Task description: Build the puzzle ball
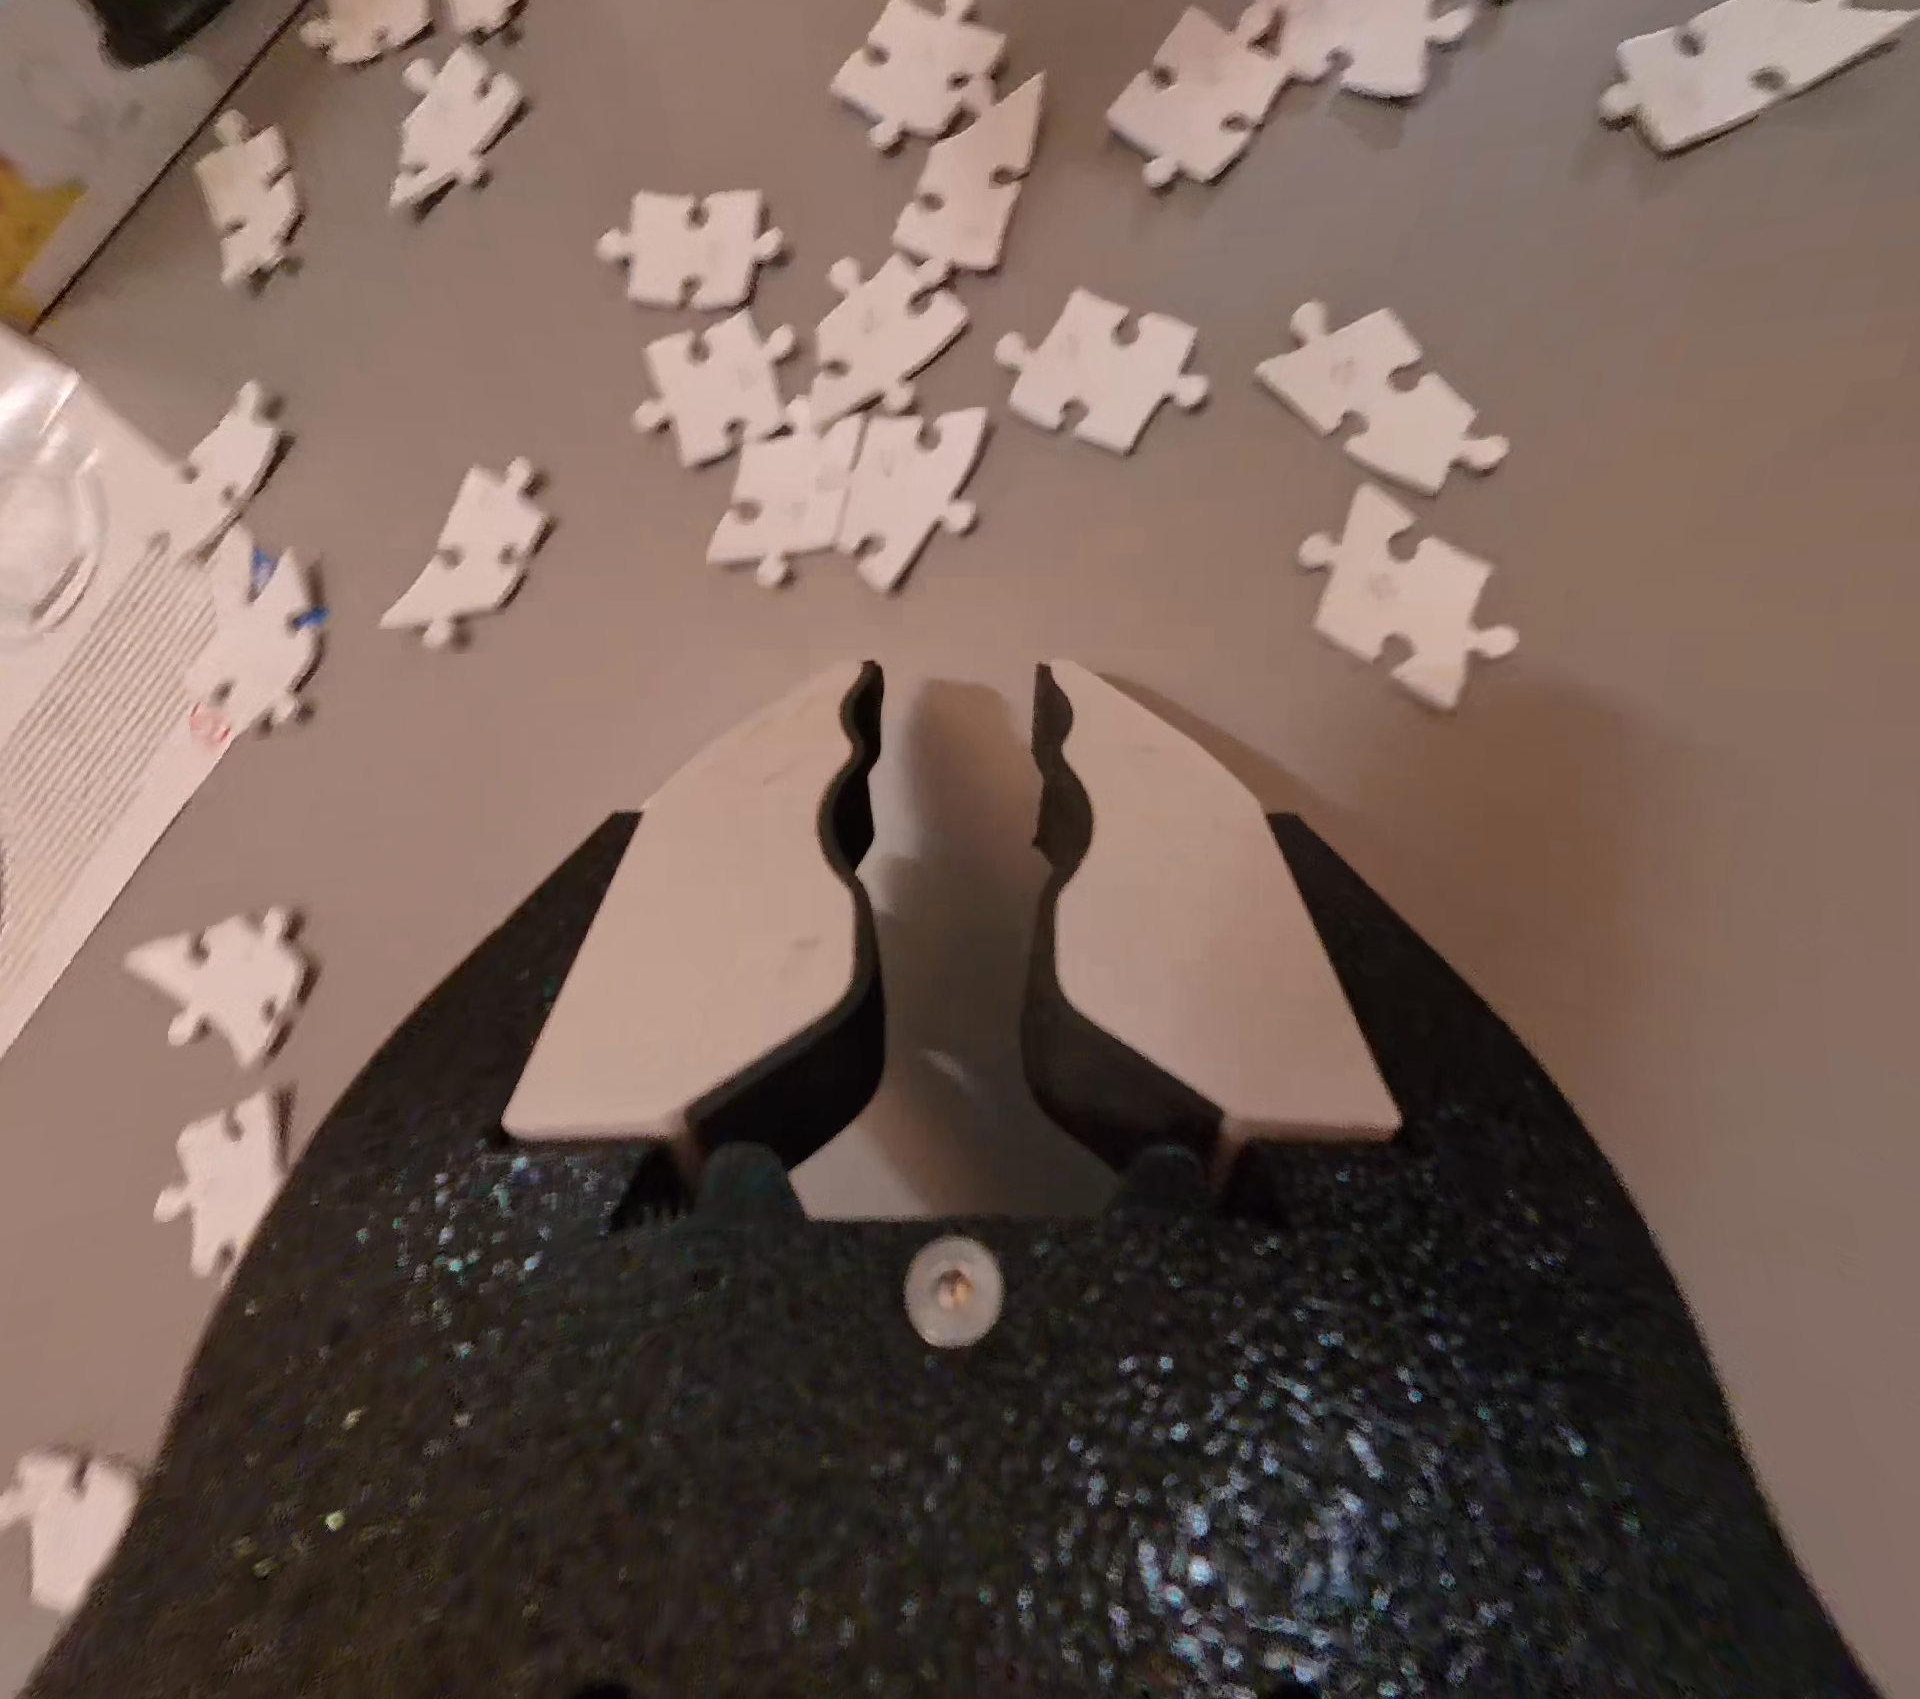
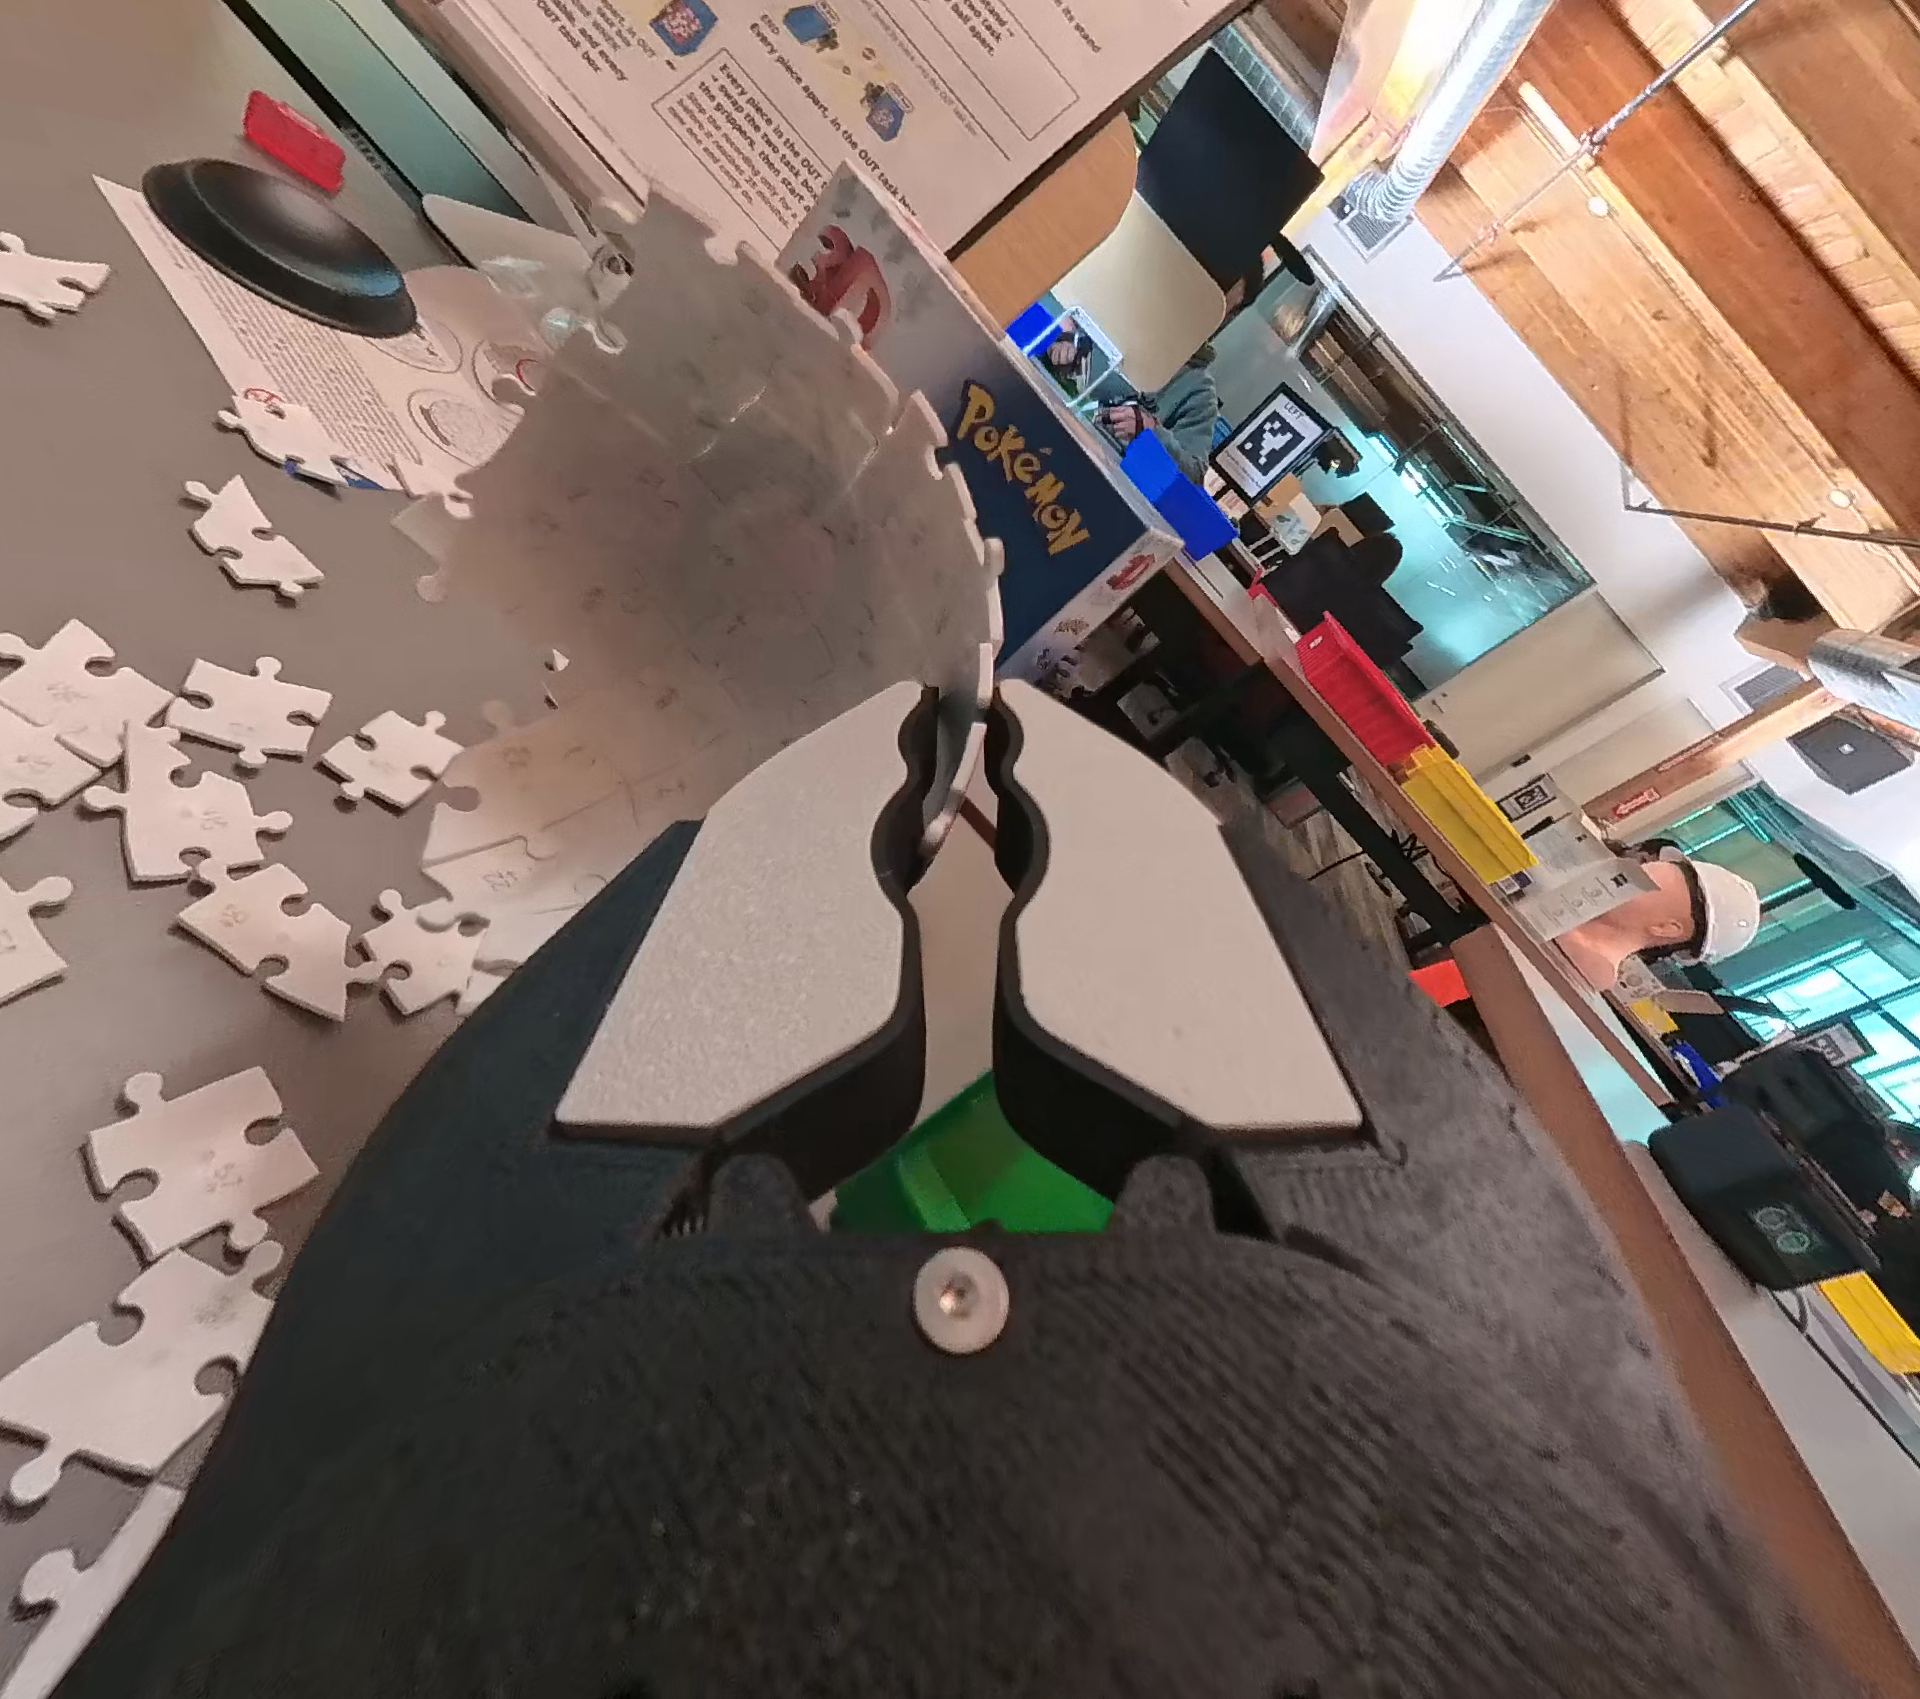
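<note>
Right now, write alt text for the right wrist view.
The right tongs pinch the rim of a curved shell of joined white puzzle pieces. Loose white pieces lie on the grey table at left.

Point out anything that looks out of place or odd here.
The right tool grips a curved shell of joined puzzle pieces by its rim, tilted, with a jagged, incomplete edge. Loose pieces lie scattered blank side up on the grey table.

A grey table (image 1: 1558,361) carries scattered white puzzle pieces (image 1: 1101,366) (blank side up), a printed sheet (image 1: 94,714) at its edge.
</note>
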`<state>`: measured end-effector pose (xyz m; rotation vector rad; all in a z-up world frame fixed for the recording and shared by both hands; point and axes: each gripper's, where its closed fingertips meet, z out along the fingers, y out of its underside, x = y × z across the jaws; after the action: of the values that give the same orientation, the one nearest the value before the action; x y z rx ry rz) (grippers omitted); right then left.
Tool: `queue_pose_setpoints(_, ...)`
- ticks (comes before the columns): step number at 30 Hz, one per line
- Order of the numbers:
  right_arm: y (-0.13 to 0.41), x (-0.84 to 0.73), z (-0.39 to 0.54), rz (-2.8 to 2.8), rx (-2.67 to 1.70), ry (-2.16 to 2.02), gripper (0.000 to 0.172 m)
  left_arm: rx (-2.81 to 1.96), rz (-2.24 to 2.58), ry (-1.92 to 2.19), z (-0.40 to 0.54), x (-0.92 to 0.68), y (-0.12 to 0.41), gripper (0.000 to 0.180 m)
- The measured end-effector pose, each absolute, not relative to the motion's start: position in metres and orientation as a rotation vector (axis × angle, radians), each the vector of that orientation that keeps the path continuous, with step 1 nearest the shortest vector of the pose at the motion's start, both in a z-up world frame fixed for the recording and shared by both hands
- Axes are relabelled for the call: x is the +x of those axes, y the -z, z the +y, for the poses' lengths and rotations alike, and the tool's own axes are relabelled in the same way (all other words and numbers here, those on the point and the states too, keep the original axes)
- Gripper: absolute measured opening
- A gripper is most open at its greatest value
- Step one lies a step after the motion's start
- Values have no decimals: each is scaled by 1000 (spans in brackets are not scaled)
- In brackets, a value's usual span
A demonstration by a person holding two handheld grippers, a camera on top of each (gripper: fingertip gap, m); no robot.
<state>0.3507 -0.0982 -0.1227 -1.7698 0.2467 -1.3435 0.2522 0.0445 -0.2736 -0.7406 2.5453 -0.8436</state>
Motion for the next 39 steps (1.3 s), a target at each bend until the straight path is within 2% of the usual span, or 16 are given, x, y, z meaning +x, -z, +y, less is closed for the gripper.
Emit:
queue_pose_setpoints(7, 125, 354, -114, 287, -1770, 1348, 8, -635, 2588, 956, -15, 240, 270, 30)
queue_pose_setpoints(13, 122, 355, -124, 307, -1759, 1360, 8, -754, 2492, 912, -2, 255, 270, 31)
queue_pose_setpoints(30, 123, 358, -147, 373, -1763, 1381, 8, -1139, 2118, 849, 117, 291, 240, 36)
queue_pose_setpoints(39, 123, 359, -158, 401, -1773, 1401, 8, -1308, 1820, 853, 206, 303, 203, 56)
